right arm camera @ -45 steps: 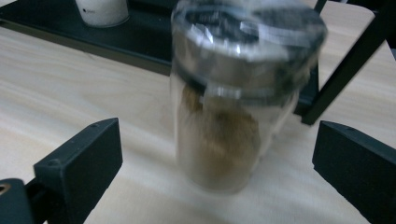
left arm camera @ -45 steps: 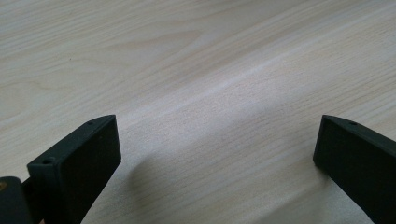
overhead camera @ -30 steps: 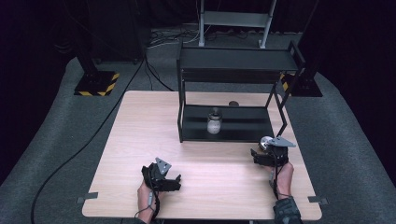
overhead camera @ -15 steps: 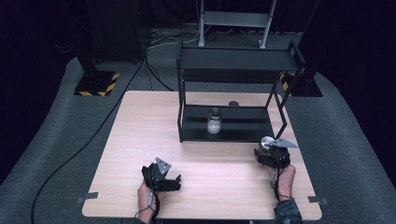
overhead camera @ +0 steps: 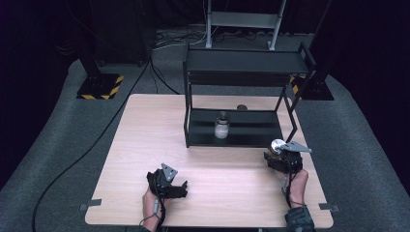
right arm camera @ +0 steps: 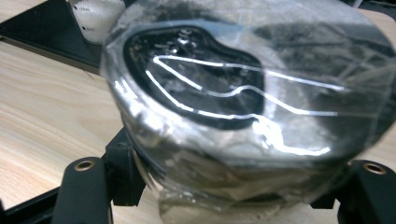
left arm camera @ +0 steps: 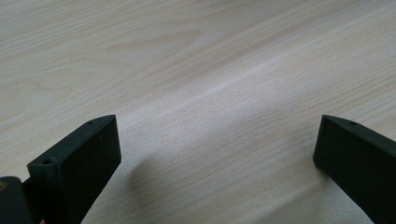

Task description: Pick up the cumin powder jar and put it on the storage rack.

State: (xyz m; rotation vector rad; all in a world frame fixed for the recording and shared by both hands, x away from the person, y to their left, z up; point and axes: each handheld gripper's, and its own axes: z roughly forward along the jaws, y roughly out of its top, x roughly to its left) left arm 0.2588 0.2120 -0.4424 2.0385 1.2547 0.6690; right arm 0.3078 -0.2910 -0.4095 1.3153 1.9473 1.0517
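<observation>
**Wrapped round object clamped at the rack's near right corner**

Pale wood tabletop (overhead camera: 145, 159) carries a black two-level rack (overhead camera: 241, 87) at its far middle. At the rack's near right corner the right gripper (overhead camera: 278, 155) holds a round, shiny object wrapped in clear film (right arm camera: 243, 107), its jaws closed against the object's two sides low down, with the flat face turned toward the camera. The object sits just right of and nearer than the rack's lower shelf (overhead camera: 251, 130), where a small white jar (overhead camera: 221, 128) stands; any move onto that shelf would run to the far left, and the right hand is by far the nearer one. Well apart at the near left, the left gripper (overhead camera: 170, 186) rests low over bare wood, jaws wide apart with nothing between them. What the film covers is hard to make out: glare and blur hide its surface, and its underside is cut off. A small dark thing (overhead camera: 241, 107) behind the rack is too small to identify.
</observation>
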